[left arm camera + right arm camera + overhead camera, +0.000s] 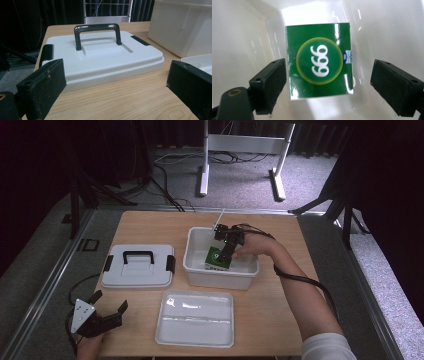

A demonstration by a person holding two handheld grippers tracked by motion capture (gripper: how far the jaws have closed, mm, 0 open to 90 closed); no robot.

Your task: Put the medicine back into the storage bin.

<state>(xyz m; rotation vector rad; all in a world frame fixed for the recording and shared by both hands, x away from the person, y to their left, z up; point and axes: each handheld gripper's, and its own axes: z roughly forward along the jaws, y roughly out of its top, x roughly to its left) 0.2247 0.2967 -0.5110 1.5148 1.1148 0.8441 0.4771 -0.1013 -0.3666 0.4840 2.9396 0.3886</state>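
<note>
A green box (319, 65) printed with white "999" numerals lies inside the white tub (196, 264); the high view shows it as a green box (216, 257) near the tub's front wall. My right gripper (329, 85) hangs over it, open, one jaw at the box's left edge and the other well off to its right. In the high view the right gripper (226, 251) reaches down into the tub. My left gripper (107, 305) rests open at the table's near left corner. It faces the white lid (100, 58) with a black handle (97, 35).
The lid (138, 266) lies flat left of the tub, black latches at both ends. A shallow white tray (195, 318) sits at the front centre. Bare wood shows at the table's right and back. A white desk frame (240, 150) stands on the floor beyond.
</note>
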